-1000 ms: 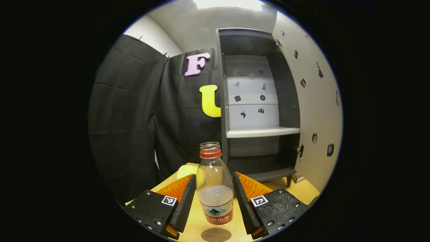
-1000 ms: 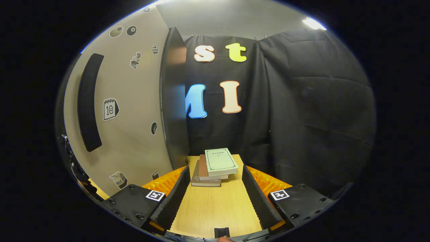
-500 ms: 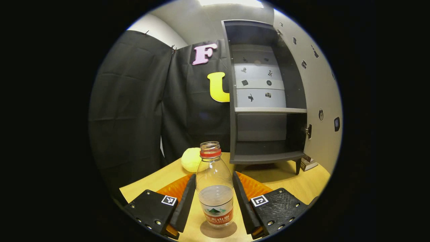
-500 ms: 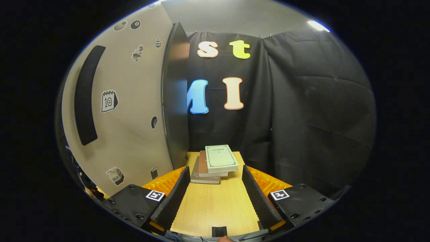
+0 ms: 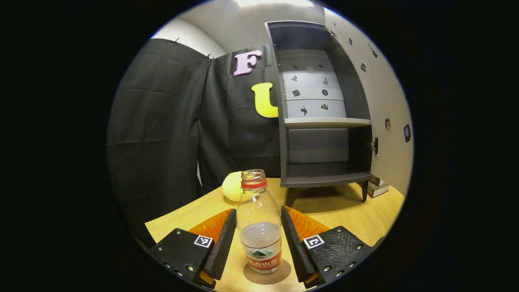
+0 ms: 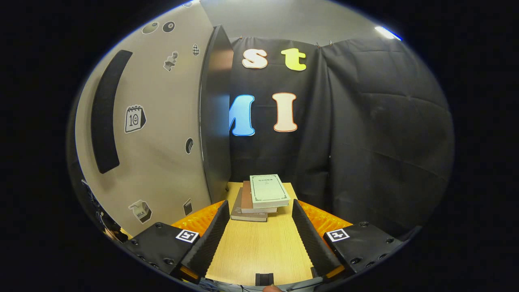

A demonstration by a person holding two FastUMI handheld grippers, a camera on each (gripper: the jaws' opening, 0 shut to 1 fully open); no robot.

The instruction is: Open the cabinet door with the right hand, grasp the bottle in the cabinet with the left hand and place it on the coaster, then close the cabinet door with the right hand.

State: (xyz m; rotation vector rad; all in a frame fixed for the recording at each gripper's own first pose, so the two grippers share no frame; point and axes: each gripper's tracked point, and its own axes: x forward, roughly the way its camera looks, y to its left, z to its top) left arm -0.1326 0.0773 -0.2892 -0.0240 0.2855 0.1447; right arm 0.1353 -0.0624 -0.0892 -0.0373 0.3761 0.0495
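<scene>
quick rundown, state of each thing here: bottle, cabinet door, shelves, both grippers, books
bottle: upright, uncapped, partly filled, standing on the coaster
cabinet door: swung wide open
cabinet shelves: bare
left gripper: fingers close on both sides of the bottle; contact cannot be told
right gripper: open, holding nothing
books: closed, stacked flat on the table

Cabinet door (image 6: 162, 134) stickers (image 6: 135, 119) read "10" and "MILK"
</scene>
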